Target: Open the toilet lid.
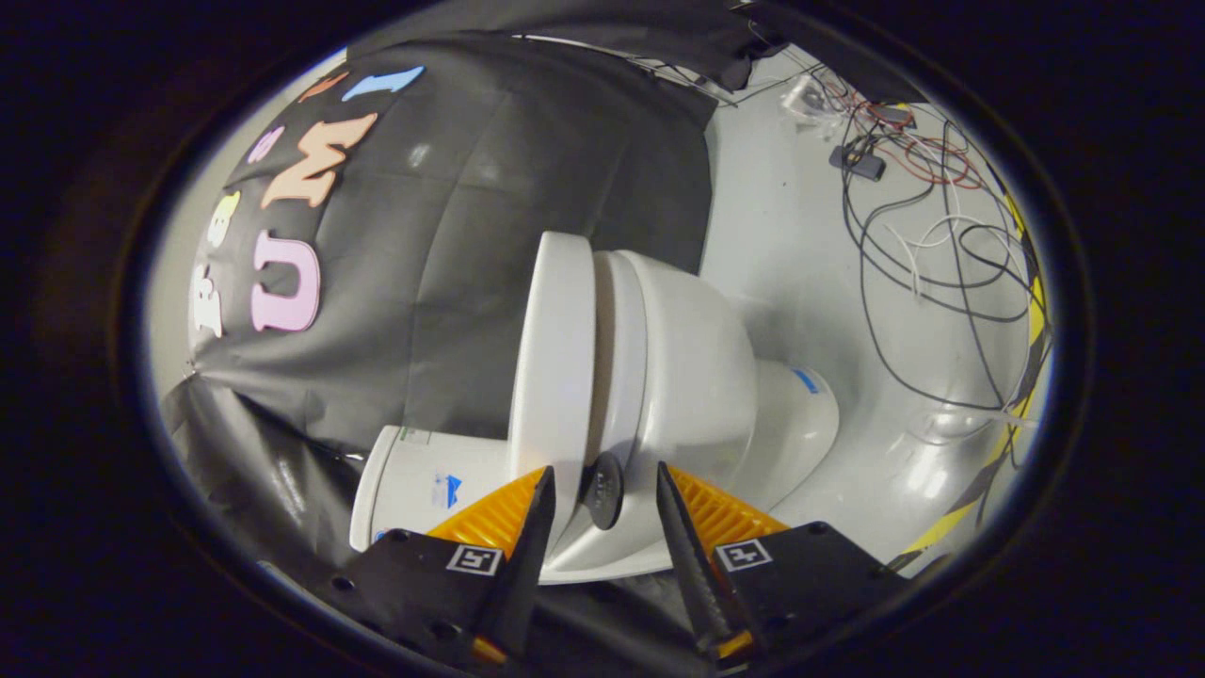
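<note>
Hand-held gripper fingers apart, astride smooth rounded toilet lid.

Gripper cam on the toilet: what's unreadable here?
- Toilet lid: seen edge-on in gripper view, its flat face hidden.
- Bowl interior: hidden behind lid and seat.
- Tank label: too small.
- Gripper: jaws open; contact with the lid unclear.

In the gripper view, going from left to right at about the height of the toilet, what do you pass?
Black cloth wall → tank → lid → bowl → grey floor → cables. The open gripper sits below, its fingers straddling the lid's near edge without pressing it.
</note>
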`<state>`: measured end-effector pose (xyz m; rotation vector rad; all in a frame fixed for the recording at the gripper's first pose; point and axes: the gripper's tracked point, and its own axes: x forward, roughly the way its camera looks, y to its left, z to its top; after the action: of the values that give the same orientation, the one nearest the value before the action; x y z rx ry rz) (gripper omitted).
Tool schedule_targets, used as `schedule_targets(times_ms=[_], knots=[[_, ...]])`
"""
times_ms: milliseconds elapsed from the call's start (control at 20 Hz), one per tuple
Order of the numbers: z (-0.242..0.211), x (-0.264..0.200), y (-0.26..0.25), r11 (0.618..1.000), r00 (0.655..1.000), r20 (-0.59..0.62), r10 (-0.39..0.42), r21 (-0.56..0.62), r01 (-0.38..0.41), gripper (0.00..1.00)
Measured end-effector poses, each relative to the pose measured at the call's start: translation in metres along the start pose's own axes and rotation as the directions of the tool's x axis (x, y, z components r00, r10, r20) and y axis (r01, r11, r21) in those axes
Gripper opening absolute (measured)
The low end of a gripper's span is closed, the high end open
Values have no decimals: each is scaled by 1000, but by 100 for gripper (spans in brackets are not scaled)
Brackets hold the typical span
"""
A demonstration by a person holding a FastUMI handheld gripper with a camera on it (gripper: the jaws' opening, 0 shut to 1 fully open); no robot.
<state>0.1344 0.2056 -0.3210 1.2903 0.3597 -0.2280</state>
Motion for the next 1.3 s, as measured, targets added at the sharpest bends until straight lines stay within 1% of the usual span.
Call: schedule_targets(times_ms=[50, 200, 300, 350, 450, 550, 600, 650, 700, 750, 800, 850, 950, 1150, 1300], knots=[[5, -13, -5, 1000, 1000, 25, -5, -6, 6, 54], [5, -11, -2, 1000, 999, 33, 19, 22, -20, 11], [6, -9, -2, 1000, 999, 40, 12, 10, -13, 8], [6, -9, -1, 1000, 999, 47, 3, 11, -4, 8], [3, -11, 3, 999, 998, 48, -38, 3, 37, 4], [2, -13, 4, 993, 993, 50, -108, -47, 110, 4], [1, 3, 0, 985, 985, 64, -159, -58, 163, 4], [-6, 1, 1, 979, 979, 75, -188, -62, 193, 2], [9, -15, 1, 974, 971, 83, -223, -27, 226, 1], [7, -14, 1, 963, 959, 86, -270, 15, 270, 1], [4, -16, 0, 953, 949, 95, -302, 16, 301, 0], [2, -18, 5, 949, 946, 88, -313, 9, 314, 1], [7, -22, 24, 952, 948, 106, -301, -19, 305, 1], [11, -33, 55, 938, 942, 154, -298, -134, 318, 0], [11, -39, 76, 935, 942, 176, -285, -167, 314, 1]])
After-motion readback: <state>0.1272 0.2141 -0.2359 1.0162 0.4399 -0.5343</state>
